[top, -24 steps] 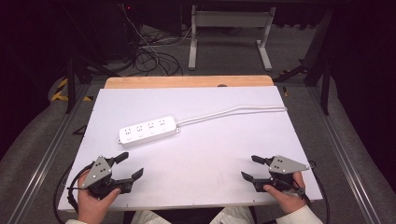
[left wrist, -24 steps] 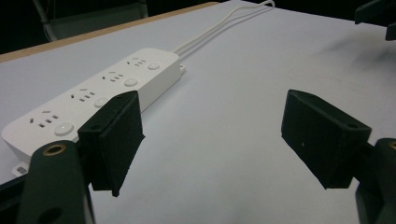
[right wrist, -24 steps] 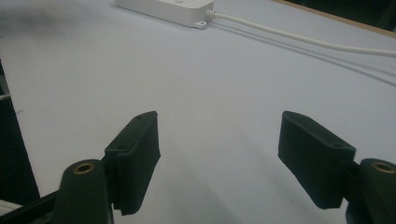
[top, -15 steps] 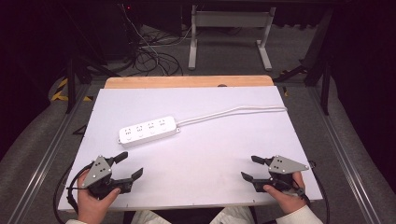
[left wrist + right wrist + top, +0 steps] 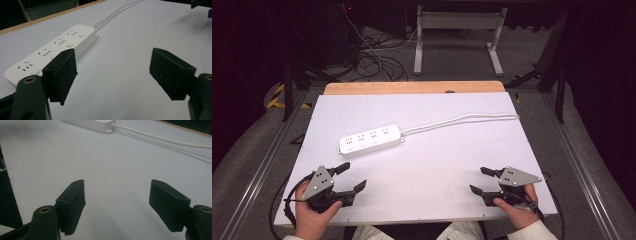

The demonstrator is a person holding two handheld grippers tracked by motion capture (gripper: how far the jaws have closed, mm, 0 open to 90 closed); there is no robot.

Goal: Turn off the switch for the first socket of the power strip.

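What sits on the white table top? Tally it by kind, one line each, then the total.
Power strip, white, with its cable: 1
Handheld grippers, black, both open and empty: 2, the left gripper and the right gripper
Total: 3

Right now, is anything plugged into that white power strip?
No. All four sockets on the power strip look empty, seen in the high view and the left gripper view; only its own white cable trails off across the table.
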